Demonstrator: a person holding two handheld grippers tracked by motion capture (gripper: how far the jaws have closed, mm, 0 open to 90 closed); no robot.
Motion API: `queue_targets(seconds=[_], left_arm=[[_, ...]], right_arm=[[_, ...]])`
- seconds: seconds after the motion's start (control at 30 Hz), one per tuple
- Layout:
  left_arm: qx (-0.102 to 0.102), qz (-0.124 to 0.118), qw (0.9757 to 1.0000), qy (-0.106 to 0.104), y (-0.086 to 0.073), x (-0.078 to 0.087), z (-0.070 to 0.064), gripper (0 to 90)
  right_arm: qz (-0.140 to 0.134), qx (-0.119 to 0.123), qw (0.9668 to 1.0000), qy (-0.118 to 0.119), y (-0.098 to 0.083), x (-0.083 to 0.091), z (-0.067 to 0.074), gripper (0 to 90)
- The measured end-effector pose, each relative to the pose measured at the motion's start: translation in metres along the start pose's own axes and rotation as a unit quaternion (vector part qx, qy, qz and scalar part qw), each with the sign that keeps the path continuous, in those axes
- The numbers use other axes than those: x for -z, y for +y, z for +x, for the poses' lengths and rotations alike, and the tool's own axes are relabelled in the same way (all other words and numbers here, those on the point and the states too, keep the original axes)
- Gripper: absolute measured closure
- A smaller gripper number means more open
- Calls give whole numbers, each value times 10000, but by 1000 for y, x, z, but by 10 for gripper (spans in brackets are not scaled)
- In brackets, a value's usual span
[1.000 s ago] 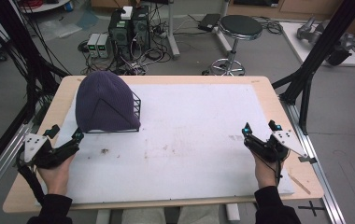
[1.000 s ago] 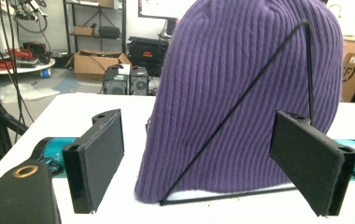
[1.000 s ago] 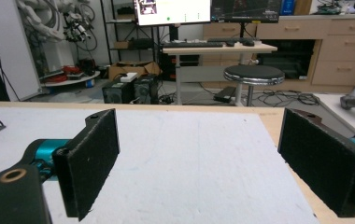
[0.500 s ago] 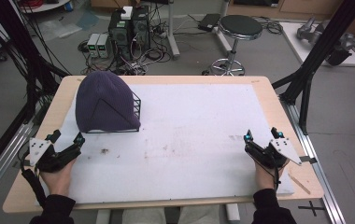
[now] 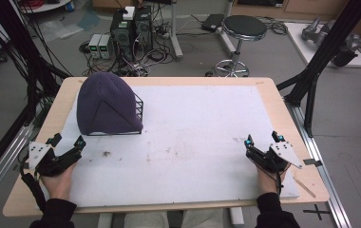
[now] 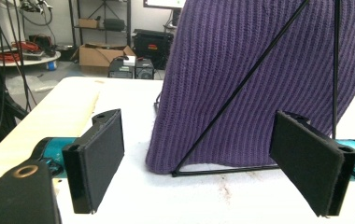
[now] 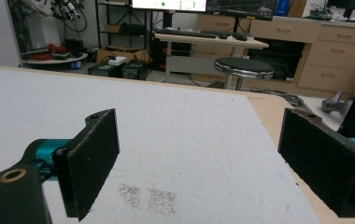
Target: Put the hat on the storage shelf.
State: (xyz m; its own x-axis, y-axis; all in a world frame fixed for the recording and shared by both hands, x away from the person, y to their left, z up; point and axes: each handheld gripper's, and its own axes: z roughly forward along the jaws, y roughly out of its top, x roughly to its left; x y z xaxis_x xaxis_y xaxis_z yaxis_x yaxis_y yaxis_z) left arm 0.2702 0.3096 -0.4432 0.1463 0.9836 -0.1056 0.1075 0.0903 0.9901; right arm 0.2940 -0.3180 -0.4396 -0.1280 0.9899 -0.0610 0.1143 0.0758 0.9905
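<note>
A purple knit beanie [image 5: 105, 102] is stretched over a black wire frame [image 5: 139, 107] at the back left of the white mat [image 5: 207, 142]. My left gripper [image 5: 68, 139] rests near the front left, just in front of the beanie, open and holding nothing. In the left gripper view the beanie [image 6: 259, 70] and a frame bar [image 6: 241, 88] stand close ahead between the spread jaws of the left gripper [image 6: 199, 140]. My right gripper [image 5: 262, 138] lies at the front right, open and holding nothing. In the right gripper view the right gripper [image 7: 199, 144] faces bare mat [image 7: 189, 140].
The wooden table edge [image 5: 283, 109] frames the mat. Black frame posts [image 5: 311, 80] rise at the right and left sides. A stool [image 5: 242, 28] and computer boxes [image 5: 131, 26] stand on the floor beyond the far edge. Dark smudges [image 5: 106, 153] mark the mat.
Both grippers have drifted slightly toward the front edge of the table. Both stay open, and the beanie and its frame have not moved.
</note>
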Motion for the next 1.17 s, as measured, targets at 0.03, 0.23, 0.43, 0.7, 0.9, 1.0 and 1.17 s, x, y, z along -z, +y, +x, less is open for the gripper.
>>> queue_targets(seconds=[0.03,0.23,0.43,0.7,0.9,1.0,1.17], left_arm=[[-19,7,10000,-8,0,0,0,182],[29,-3,9999,-107,0,0,0,182],[66,-2,9999,-135,0,-1,-2,183],[85,43,9998,-192,-2,-2,-2,184],[112,54,9997,-218,-2,-3,-1,185],[105,74,9996,-241,-2,-3,-2,185],[116,101,9996,-254,-3,-4,-2,185]], right_arm=[[-6,6,10000,15,0,0,0,118],[-48,-26,10000,-5,0,1,-2,118],[-35,-13,10000,18,0,2,-2,118],[9,28,10000,46,-2,1,-3,118],[51,87,9999,130,-2,0,1,118],[83,121,9998,156,-3,-1,2,118],[102,127,9997,161,-3,-2,2,118]])
